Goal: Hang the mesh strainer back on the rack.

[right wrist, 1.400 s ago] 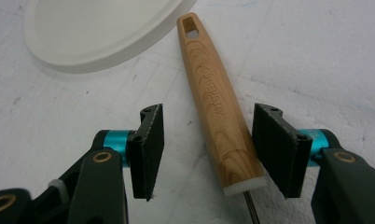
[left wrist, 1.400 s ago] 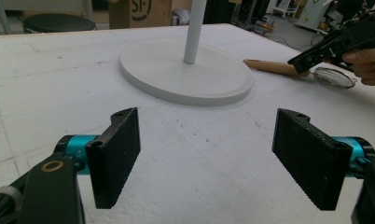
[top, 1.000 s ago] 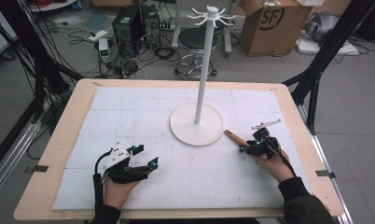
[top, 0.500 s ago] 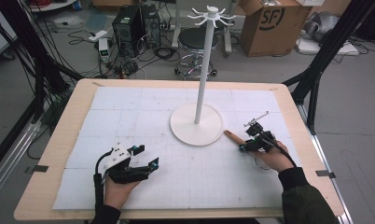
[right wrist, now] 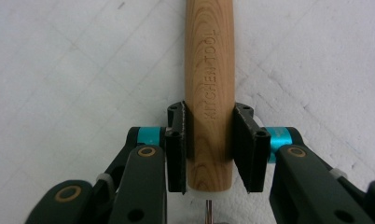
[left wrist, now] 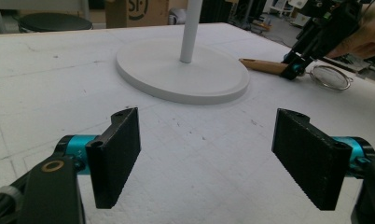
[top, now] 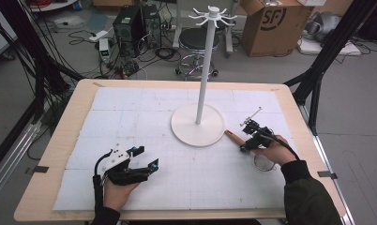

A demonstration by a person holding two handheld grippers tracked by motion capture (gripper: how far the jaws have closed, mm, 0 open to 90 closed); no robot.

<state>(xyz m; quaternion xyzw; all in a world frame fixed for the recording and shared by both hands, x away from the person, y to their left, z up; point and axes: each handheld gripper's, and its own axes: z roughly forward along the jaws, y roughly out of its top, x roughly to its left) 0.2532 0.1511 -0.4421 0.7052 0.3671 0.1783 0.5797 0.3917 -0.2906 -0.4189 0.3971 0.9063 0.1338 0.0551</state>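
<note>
A small strainer lies to the right of the white stand's base (top: 198, 125); its wooden handle (top: 232, 136) points at the base and its mesh bowl (top: 264, 162) sits under my right hand. My right gripper (top: 245, 146) has just been closing, and its pads now press both sides of the handle (right wrist: 209, 70) near the metal end. That gripper (right wrist: 209, 149) looks straight along the handle, stamped "KITCHEN TOOL". My left gripper (top: 147, 158) rests near the front left of the mat, jaws wide apart and empty (left wrist: 206, 154). From there the handle (left wrist: 262, 66) and mesh (left wrist: 332, 77) show far right.
The stand's tall white pole (top: 204, 70) rises from the round base (left wrist: 183, 70) and ends in a ring of hooks (top: 214, 15). A white gridded mat (top: 144, 112) covers the wooden table. Beyond the far edge stand a stool, cables and a cardboard box (top: 271, 23).
My right gripper has shifted slightly toward the stand and lifted a little, with its jaws drawn in on the wooden handle. The left gripper has stayed put.
</note>
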